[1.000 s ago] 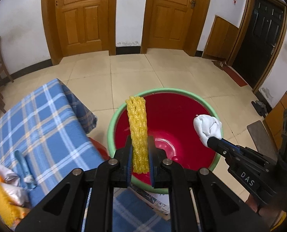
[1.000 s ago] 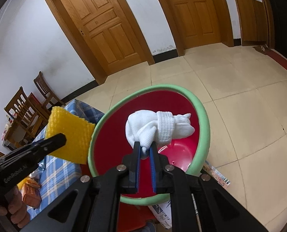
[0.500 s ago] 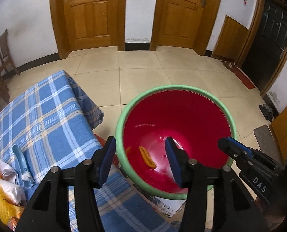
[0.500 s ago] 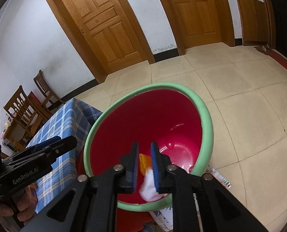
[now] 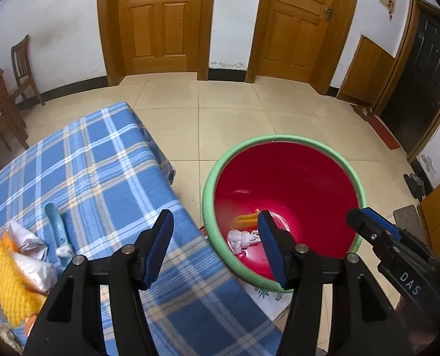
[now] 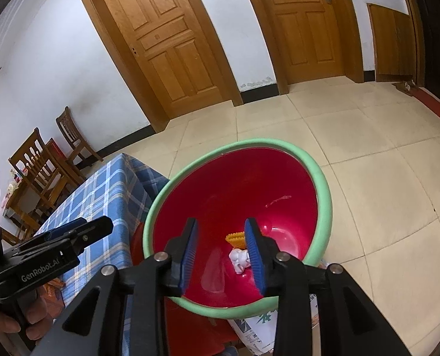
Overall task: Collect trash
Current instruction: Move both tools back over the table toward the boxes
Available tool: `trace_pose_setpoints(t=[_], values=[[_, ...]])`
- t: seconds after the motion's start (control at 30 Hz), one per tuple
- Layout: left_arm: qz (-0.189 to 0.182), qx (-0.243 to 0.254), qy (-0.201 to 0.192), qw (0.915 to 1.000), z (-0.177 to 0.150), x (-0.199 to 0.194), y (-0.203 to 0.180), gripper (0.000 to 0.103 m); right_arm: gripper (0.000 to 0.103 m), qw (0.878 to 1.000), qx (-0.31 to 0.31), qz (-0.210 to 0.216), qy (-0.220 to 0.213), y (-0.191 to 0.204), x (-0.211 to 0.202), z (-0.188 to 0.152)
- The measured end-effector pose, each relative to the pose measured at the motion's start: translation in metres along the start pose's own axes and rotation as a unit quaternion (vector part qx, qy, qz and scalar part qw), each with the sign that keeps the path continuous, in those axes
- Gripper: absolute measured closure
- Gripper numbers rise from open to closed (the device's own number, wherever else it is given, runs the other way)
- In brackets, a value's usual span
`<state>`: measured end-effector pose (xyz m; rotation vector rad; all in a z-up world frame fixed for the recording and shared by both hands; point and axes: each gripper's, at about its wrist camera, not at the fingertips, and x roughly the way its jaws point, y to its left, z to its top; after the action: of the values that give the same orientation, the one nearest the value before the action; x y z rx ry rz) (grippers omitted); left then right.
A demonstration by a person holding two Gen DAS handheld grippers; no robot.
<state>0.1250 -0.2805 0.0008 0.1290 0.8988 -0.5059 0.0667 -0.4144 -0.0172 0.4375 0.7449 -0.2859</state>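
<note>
A red bucket with a green rim (image 5: 208, 195) (image 6: 323, 190) stands on the floor beside the table. At its bottom lie a yellow foam net (image 5: 245, 217) (image 6: 234, 238) and a white crumpled wad (image 5: 240, 238) (image 6: 239, 259). My left gripper (image 5: 215, 222) (image 6: 101, 225) hangs over the table corner and the bucket's near rim. Its jaws are opening, with nothing between them. My right gripper (image 6: 220, 225) (image 5: 356, 216) hovers above the bucket mouth, jaws also opening and empty. More trash lies on the table's left end: another yellow foam net (image 5: 3, 279) and white wrappers (image 5: 27, 267).
The table wears a blue plaid cloth (image 5: 101, 172) (image 6: 101, 195), with a light blue handled thing (image 5: 55, 222) by the trash. A printed white bag (image 6: 255, 332) lies under the bucket. Wooden chairs (image 6: 41, 166) stand at the left wall. Tiled floor stretches towards the wooden doors (image 5: 157, 20).
Both grippers let go: the yellow net and the white wad dropped into the bucket. The jaws have spread, and the left gripper has shifted left towards the table.
</note>
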Motion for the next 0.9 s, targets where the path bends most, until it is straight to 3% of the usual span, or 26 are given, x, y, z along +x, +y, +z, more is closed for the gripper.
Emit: trace_pose_setpoints(t=[0.5,0.9], values=[[0.022,-0.032,-0.020,0.9991,-0.016,-0.052,0.032,0.044,0.063,1.000,-0.017,0.014,-0.019,0.032,-0.031,-0.007],[0.057,-0.073,-0.034,0.9951,-0.047,-0.096,0.078,0.040,0.057,0.998,-0.030,0.052,-0.018,0.070,-0.050,-0.023]])
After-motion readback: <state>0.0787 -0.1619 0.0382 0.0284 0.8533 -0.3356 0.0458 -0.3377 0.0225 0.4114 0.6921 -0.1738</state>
